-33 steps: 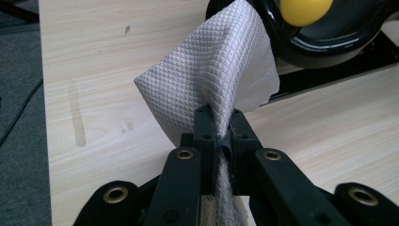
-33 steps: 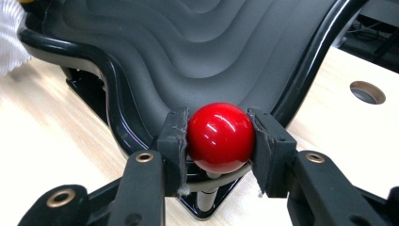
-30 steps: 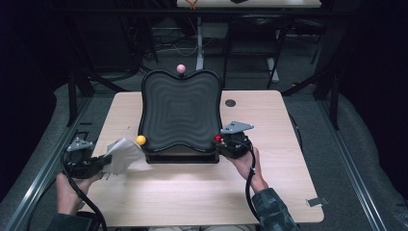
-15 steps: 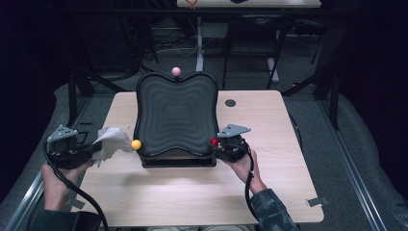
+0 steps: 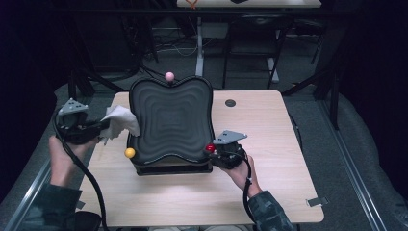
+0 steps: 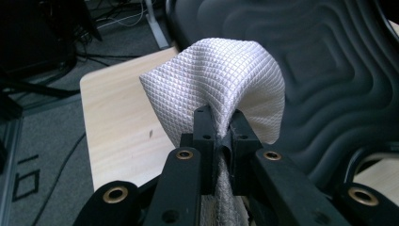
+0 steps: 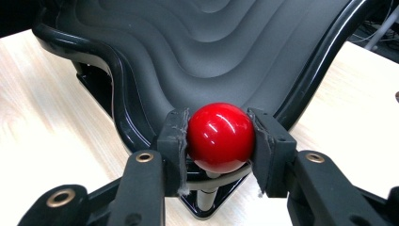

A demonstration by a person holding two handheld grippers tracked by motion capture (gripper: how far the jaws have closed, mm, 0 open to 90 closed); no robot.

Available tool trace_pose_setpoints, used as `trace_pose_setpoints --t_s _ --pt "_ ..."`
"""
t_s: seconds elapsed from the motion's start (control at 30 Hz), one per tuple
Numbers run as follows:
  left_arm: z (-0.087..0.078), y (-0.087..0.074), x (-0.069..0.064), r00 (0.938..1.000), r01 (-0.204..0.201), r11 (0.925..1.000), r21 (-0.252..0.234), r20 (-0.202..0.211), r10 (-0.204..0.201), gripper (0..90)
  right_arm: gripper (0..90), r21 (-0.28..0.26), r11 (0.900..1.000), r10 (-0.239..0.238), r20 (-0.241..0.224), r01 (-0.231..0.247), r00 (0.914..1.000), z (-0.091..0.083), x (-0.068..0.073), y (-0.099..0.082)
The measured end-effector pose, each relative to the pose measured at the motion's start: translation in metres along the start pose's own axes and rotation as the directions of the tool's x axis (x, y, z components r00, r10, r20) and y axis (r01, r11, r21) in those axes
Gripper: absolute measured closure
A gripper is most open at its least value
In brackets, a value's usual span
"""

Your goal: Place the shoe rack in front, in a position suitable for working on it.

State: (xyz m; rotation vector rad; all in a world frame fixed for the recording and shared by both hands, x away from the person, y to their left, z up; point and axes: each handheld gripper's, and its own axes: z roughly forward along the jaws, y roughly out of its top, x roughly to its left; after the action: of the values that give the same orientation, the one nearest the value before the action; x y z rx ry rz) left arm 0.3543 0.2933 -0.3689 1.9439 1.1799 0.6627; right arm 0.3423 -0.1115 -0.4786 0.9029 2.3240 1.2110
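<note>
No writing is readable anywhere. The left gripper (image 6: 221, 129) pinches the white cloth (image 6: 221, 80), which billows toward 12 o'clock beyond its 2 jaws. The right gripper (image 7: 220, 136) clamps the red ball (image 7: 221, 136) at the black tray (image 7: 211, 42)'s corner.

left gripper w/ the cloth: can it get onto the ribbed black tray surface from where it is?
Probably yes. The left gripper holds the white cloth at the tray's left rim, and nothing sits between cloth and ribbed surface. The right gripper is clamped on the red ball at the opposite corner, out of the way.
</note>
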Motion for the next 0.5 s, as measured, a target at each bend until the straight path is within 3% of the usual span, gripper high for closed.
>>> trace_pose_setpoints --t_s 0.17,0.5 --pt "0.009 0.023 -0.002 0.9995 -0.029 0.9996 0.001 0.011 0.029 84.6 60.0 -0.003 1.0 0.005 0.011 -0.005 0.9999 0.0 0.003 -0.001" --pt "0.033 0.06 0.004 0.9998 -0.017 0.9998 0.013 0.011 0.017 84.6 60.0 -0.009 1.0 0.002 0.02 -0.002 0.9998 0.0 0.003 -0.002"
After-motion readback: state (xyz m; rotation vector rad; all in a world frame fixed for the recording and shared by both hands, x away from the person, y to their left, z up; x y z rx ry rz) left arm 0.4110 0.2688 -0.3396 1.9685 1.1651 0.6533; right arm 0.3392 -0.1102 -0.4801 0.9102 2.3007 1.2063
